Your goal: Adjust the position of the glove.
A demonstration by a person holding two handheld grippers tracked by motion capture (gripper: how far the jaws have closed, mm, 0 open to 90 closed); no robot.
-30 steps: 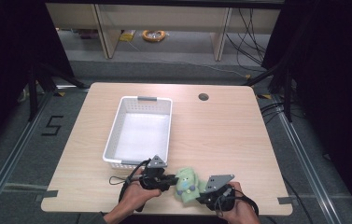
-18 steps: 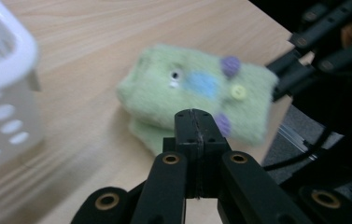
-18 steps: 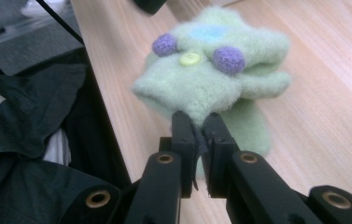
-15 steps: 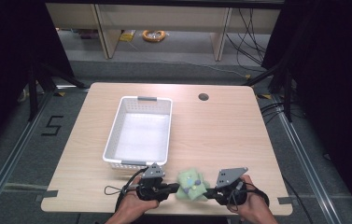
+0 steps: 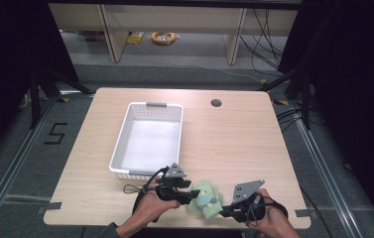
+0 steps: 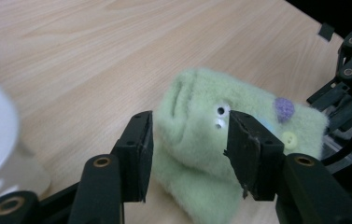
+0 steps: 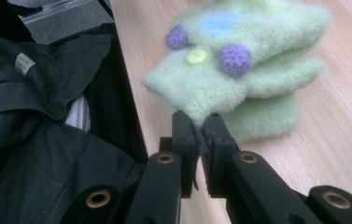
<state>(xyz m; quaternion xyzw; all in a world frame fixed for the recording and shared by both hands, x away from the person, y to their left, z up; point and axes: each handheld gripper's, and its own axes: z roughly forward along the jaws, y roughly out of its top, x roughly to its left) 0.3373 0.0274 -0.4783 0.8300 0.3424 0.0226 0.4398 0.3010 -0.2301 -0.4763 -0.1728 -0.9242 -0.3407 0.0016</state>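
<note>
I am working over a folded pale green sock (image 5: 204,199) that is lying on the counter (image 5: 234,144), just past the near short end of the white basket (image 5: 147,141) and off that end's right corner. My left gripper (image 5: 190,194) is sitting on the basket side of the sock; its jaws have just been opening and are now standing about half apart, with the sock's fold lying between them and neither pad pressing on it, as the left gripper view is showing (image 6: 197,140). In that view the sock's two small eyes are sitting close to the jaw on the right of the picture, and a purple bobble and a yellow button are lying beyond it. My right gripper (image 5: 226,212) is sitting on the far side of the sock from the basket, and its jaws are pinching nearly closed on a corner of the fleece (image 7: 201,88), the fabric caught between the pads. A dark sleeve (image 7: 33,154) is lying beside that gripper at the counter's near edge.
</note>
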